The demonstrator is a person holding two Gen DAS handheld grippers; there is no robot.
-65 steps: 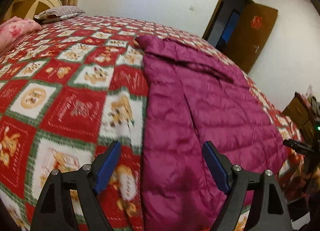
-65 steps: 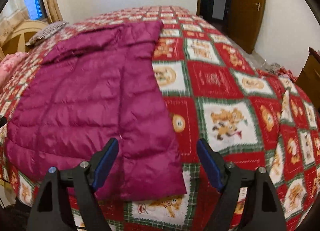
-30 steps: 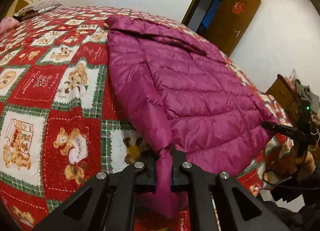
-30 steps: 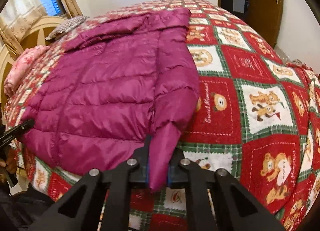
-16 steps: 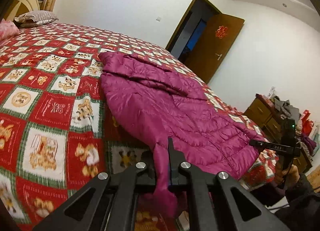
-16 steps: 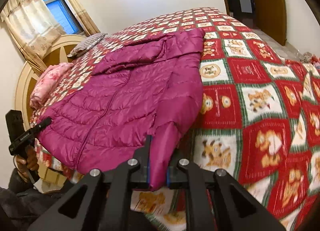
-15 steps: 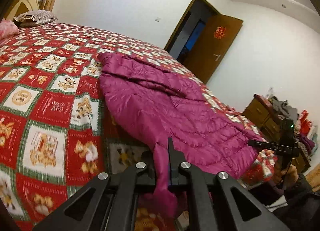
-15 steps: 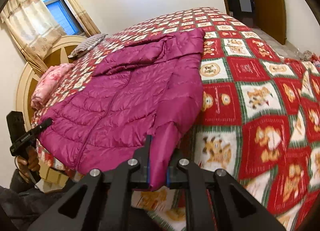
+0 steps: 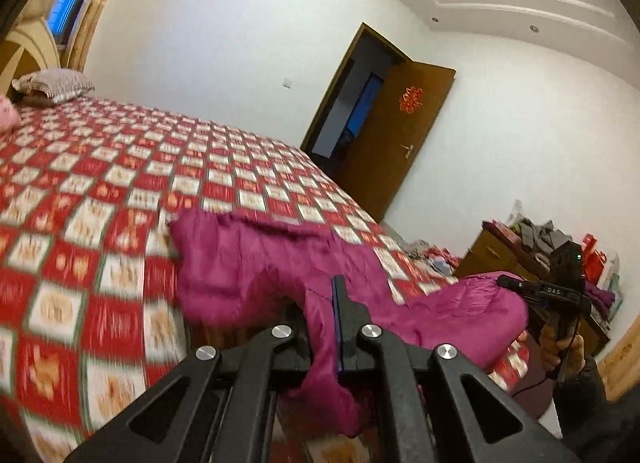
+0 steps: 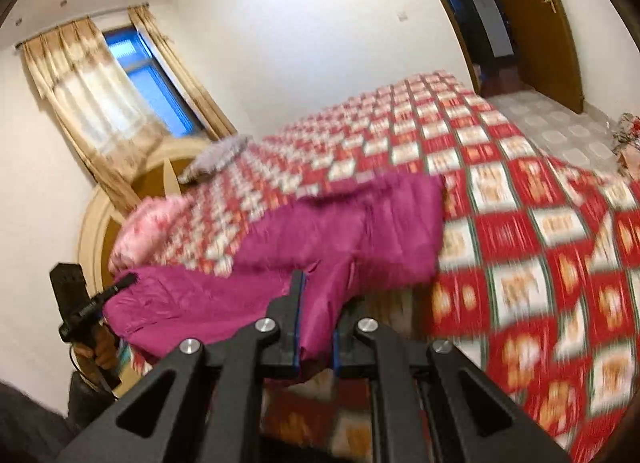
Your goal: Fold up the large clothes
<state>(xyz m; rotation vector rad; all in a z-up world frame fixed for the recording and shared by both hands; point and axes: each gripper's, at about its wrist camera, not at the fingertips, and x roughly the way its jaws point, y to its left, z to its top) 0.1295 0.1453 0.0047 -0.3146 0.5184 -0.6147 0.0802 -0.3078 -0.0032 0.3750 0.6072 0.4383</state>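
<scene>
A magenta quilted down jacket point(image 9: 256, 263) point(image 10: 360, 231) lies on a bed with a red, white and green patchwork cover point(image 9: 100, 191) point(image 10: 520, 231). My left gripper point(image 9: 324, 327) is shut on one bottom corner of the jacket, and the cloth hangs down between its jaws. My right gripper point(image 10: 316, 323) is shut on the other bottom corner. The hem end is lifted off the bed between both grippers, while the collar end still rests on the cover. Each view shows the other gripper held in a hand at the frame's edge.
A pillow point(image 9: 52, 85) and a pink bundle point(image 10: 152, 223) lie near the wooden headboard point(image 10: 120, 199). An open brown door point(image 9: 400, 143) stands in the far wall. A wooden dresser point(image 9: 504, 251) piled with clothes is beside the bed. A curtained window point(image 10: 120, 87) is behind the headboard.
Both grippers have risen with the jacket's bottom corners and tilted up toward level. The hem end has lifted off the bed, and more of the walls and ceiling shows.
</scene>
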